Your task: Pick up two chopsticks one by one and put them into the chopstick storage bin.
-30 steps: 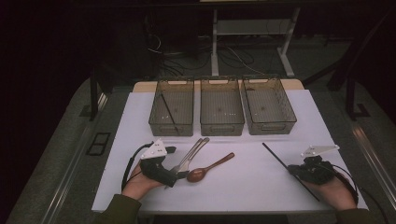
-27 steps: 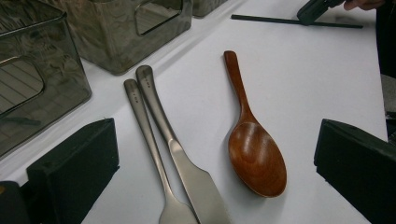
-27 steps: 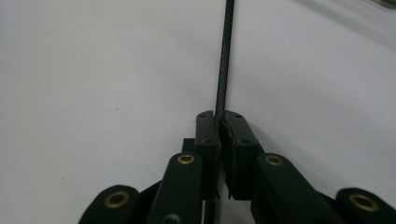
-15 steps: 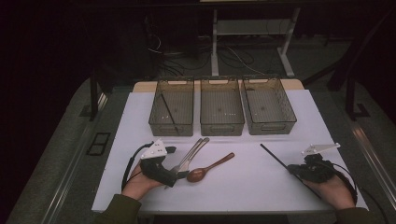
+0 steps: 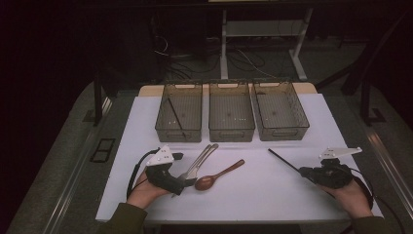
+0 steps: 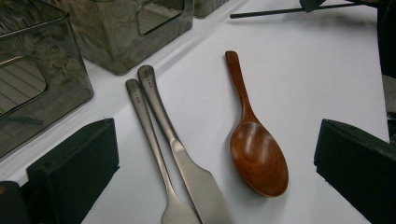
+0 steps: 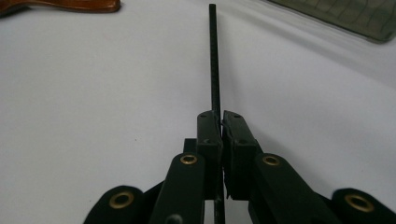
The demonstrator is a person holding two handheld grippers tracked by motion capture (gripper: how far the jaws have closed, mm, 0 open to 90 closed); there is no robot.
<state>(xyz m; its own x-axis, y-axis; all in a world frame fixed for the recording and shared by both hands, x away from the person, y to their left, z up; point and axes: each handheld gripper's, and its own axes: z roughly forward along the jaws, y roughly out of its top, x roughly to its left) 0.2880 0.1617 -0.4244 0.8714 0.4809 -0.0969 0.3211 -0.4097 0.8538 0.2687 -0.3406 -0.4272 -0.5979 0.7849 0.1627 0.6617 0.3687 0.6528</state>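
My right gripper (image 5: 305, 171) (image 7: 220, 122) is shut on a thin black chopstick (image 5: 285, 162) (image 7: 214, 56) (image 6: 280, 11), which points away over the white mat at the right. At the left, my left gripper (image 5: 182, 186) (image 6: 215, 156) rests open on the mat. Between its jaws lie a metal fork (image 5: 194, 166) (image 6: 147, 130), a metal knife (image 5: 203, 157) (image 6: 187, 168) and a wooden spoon (image 5: 219, 175) (image 6: 257, 154) (image 7: 70, 4), none of them touched by the pads.
Three clear bins stand in a row at the back of the mat: left (image 5: 163, 127), middle (image 5: 231, 132), right (image 5: 302, 119). A second black chopstick (image 5: 174, 116) leans inside the left bin. The white mat (image 5: 263, 195) ends near the table's front edge.
The right hand has shifted slightly with the chopstick, whose far tip now sits a little further left. The left gripper and the cutlery have not moved.
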